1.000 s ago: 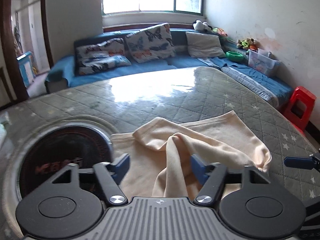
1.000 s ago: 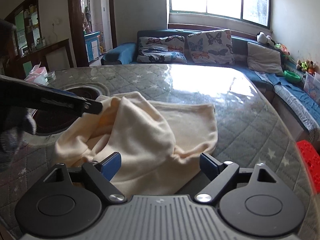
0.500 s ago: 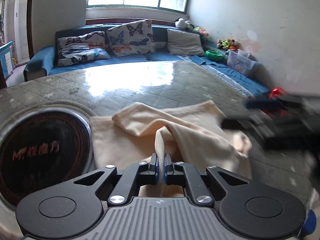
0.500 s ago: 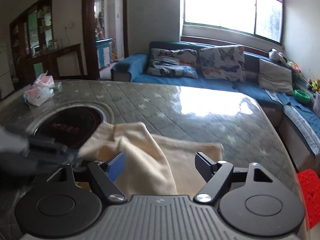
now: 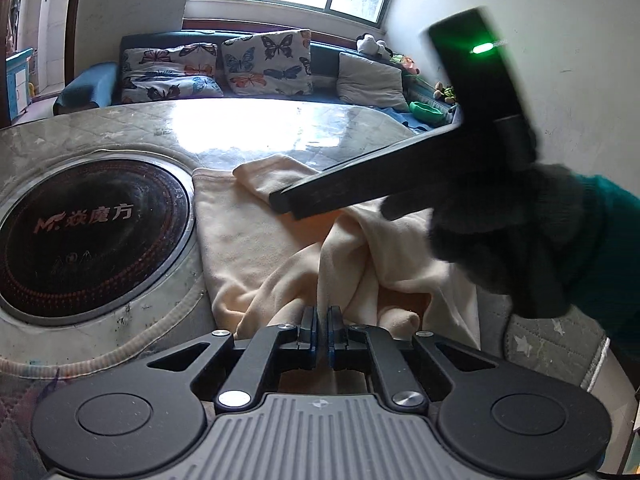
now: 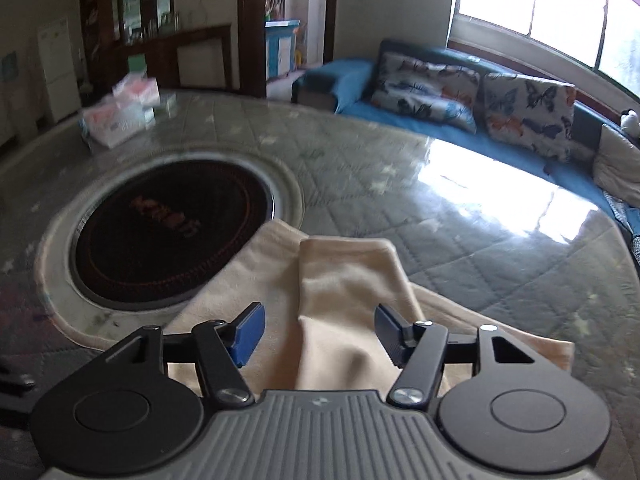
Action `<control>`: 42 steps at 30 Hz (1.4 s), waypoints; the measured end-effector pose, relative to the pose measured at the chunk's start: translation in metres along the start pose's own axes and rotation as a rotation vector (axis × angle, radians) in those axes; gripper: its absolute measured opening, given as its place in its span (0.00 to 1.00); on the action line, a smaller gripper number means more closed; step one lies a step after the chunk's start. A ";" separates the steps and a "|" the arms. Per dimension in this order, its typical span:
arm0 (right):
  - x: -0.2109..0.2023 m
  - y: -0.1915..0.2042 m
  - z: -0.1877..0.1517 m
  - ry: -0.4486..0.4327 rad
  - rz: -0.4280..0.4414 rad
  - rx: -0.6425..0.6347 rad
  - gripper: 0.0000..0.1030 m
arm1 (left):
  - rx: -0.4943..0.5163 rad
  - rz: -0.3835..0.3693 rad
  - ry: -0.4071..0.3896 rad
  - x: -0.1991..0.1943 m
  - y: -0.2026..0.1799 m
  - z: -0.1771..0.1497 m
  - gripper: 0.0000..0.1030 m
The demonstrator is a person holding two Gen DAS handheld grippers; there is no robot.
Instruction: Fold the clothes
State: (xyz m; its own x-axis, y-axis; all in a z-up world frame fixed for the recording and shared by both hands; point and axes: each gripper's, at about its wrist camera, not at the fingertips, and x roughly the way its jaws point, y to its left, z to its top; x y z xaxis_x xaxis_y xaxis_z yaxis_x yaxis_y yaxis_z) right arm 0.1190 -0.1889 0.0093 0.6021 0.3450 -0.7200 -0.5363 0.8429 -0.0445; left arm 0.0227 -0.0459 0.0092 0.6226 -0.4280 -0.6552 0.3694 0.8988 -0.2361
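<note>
You're pinching a raised ridge of the cream garment with the left tongs; its jaws are clenched tight on the fabric with only the thin fold between them. The garment is lying bunched on the desk, just beside the round black cooktop insert and toward the near edge, with one upper flap folded over itself. Your right tongs are hanging released, jaws spread wide, straddling a raised fold of the cloth without gripping it. Judged from this, you're still in the gather-and-grip step: one side secured, the other not yet taken, and no neat fold formed. The next move is calling for the right tongs to settle on an edge or corner and clench there, so that both grips can pull the cloth taut and flat before laying it over; grabbing mid-fold would probably just drag more bunching along. The left wrist view is showing what the right cannot: the clenched left grip, the crumpled near portion, and your gloved right hand holding the other tool above the cloth, blurred. The right wrist view is showing the spread jaws, the garment's flat far edge reaching toward the cooktop rim, and tissue packs at the far left edge of the desk. The garment's type is not clear from either view.
</note>
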 end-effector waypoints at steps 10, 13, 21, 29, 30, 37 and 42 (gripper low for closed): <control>0.011 -0.023 -0.007 0.034 -0.046 0.064 0.20 | 0.033 0.020 0.003 0.003 -0.004 0.004 0.10; -0.002 -0.033 -0.010 0.006 -0.081 0.092 0.09 | 0.053 0.036 -0.012 0.002 -0.007 0.011 0.31; -0.045 -0.059 -0.026 -0.067 -0.160 0.142 0.05 | 0.131 0.092 -0.039 0.024 -0.020 0.037 0.48; -0.061 -0.073 -0.035 -0.075 -0.115 0.172 0.10 | 0.118 0.059 0.017 0.050 -0.015 0.033 0.17; -0.058 -0.071 -0.033 -0.075 -0.093 0.167 0.11 | 0.125 0.059 0.012 0.049 -0.017 0.031 0.16; -0.024 -0.045 -0.014 -0.052 0.033 0.120 0.27 | 0.126 0.053 0.011 0.049 -0.018 0.026 0.15; 0.004 -0.031 -0.006 0.000 0.045 0.083 0.32 | 0.120 0.052 0.017 0.051 -0.016 0.027 0.16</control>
State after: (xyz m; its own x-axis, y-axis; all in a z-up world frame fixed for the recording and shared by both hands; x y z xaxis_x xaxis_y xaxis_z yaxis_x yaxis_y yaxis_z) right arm 0.1348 -0.2161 0.0035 0.5783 0.3837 -0.7199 -0.5120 0.8578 0.0458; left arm 0.0672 -0.0849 -0.0009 0.6320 -0.3781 -0.6765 0.4170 0.9017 -0.1144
